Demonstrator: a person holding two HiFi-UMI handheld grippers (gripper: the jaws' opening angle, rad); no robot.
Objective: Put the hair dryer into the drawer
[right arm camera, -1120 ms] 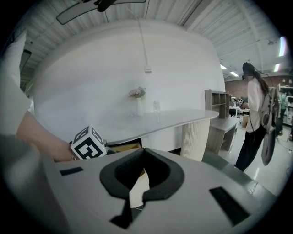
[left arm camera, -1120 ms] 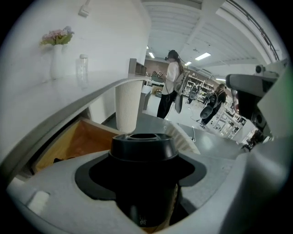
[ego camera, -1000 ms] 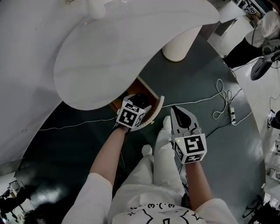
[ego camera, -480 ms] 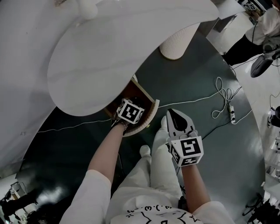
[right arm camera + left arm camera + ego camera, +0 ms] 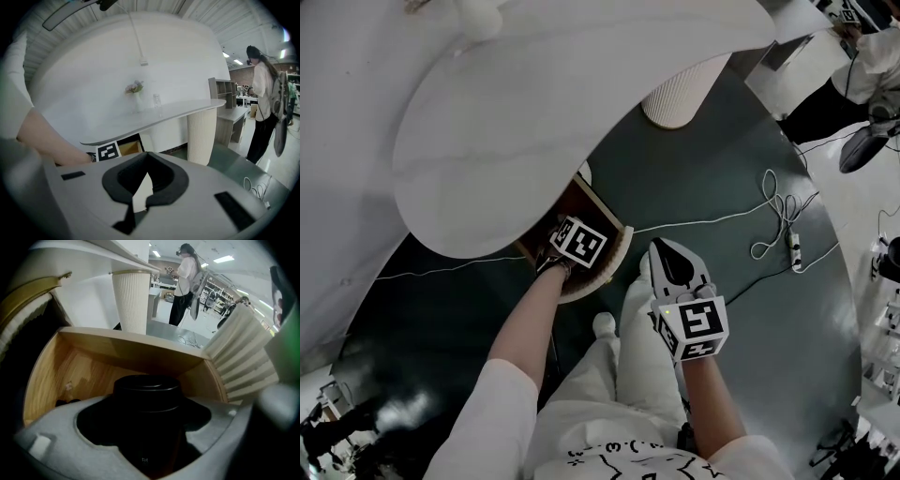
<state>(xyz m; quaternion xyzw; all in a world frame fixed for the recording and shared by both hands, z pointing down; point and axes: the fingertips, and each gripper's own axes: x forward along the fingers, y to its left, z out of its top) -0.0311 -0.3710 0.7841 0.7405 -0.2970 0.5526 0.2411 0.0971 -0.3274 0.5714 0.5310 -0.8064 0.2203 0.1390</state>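
Note:
The black hair dryer stands as a dark cylinder between the grey jaws of my left gripper, which is shut on it. It hangs inside the open wooden drawer, whose ribbed white front curves off to the right. From the head view, the left gripper's marker cube covers the dryer and sits over the drawer beneath the counter's edge. My right gripper hovers to the right of the drawer, shut with nothing in it; its tips meet.
A white curved counter overhangs the drawer, carried by a ribbed pillar. Cables and a power strip lie on the dark floor to the right. Another person stands by desks at the far right.
The left gripper has sunk lower into the drawer with the hair dryer and tipped more steeply down. The right gripper has drifted slightly left and down.

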